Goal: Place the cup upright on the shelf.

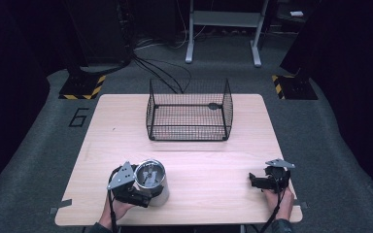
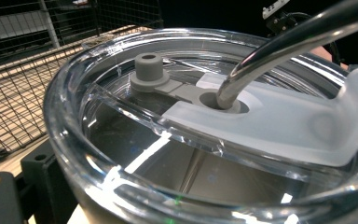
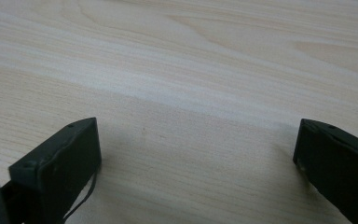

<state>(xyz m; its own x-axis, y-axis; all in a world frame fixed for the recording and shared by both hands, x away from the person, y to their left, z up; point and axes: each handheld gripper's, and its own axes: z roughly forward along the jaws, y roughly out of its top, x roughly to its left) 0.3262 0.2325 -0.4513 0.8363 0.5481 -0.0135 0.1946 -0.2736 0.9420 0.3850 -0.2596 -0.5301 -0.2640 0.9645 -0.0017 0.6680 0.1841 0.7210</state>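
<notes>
A steel tumbler (image 1: 151, 182) with a clear lid (image 2: 279, 121) stands upright near the table's front left. A bent metal straw (image 2: 284, 39) passes through the lid's hole, beside a grey stopper (image 2: 148, 67). My left gripper (image 1: 143, 193) is against the tumbler's left side, shut on it, with one black jaw showing low at the left of the left gripper view. At the front right, my right gripper (image 1: 255, 180) rests low over the bare wood. In the right gripper view my right gripper (image 3: 196, 154) is open, with nothing between the jaws.
A black wire basket (image 1: 189, 109) with nothing in it stands at the table's far middle; its mesh (image 2: 9, 93) shows behind the tumbler. The light wooden table (image 1: 213, 155) is bare between the grippers. Cables and stand legs lie on the floor beyond.
</notes>
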